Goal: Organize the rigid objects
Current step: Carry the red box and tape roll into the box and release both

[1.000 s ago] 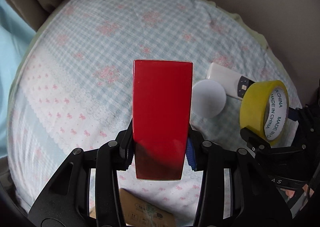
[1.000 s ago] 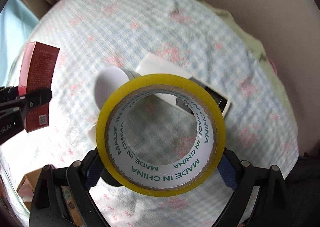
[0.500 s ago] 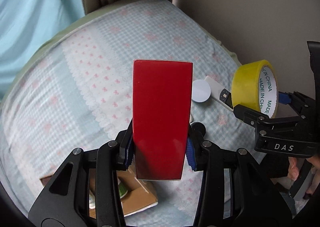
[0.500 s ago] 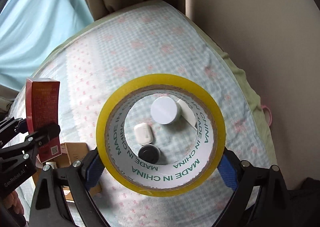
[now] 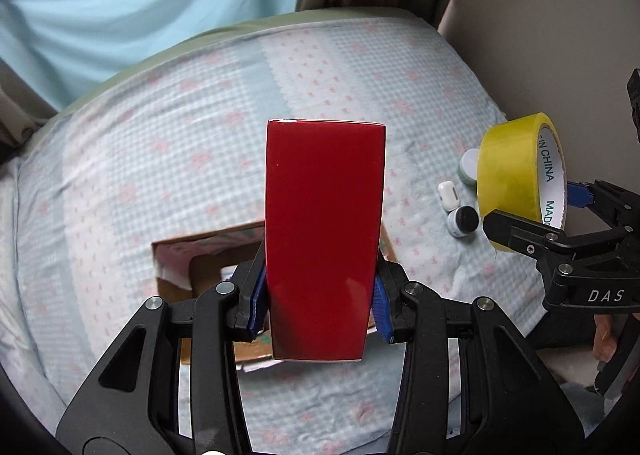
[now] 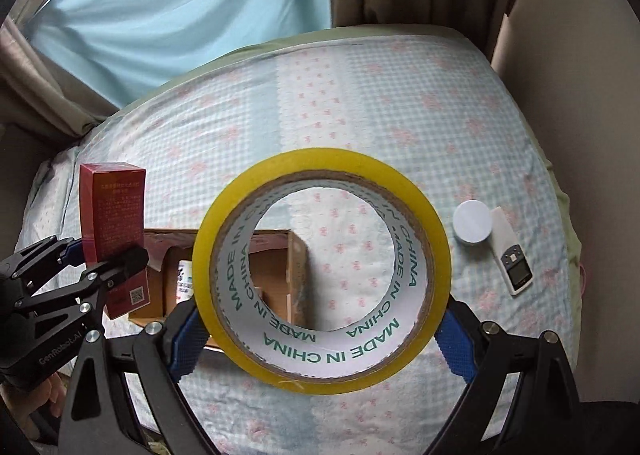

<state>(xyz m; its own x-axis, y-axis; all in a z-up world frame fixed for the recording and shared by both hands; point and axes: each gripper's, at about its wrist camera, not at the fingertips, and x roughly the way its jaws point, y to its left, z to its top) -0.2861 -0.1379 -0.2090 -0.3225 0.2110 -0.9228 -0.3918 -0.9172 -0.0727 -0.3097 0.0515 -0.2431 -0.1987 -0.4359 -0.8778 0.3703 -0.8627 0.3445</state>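
Jaws clamped: left gripper (image 5: 320, 309) held red box (image 5: 324, 235); right gripper (image 6: 320, 339) held "MADE IN CHINA" tape roll (image 6: 322, 261); only right view showed remote (image 6: 512, 255).

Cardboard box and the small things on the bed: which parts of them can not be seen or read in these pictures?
- Cardboard box: in the left wrist view the red box covers its middle; in the right wrist view the tape roll hides part, so the contents stay unclear.
- Red box print and QR code: too small to read.
- Remote: screen too small to read.
- Earbud case and black-lidded jar: missing from the right wrist view.
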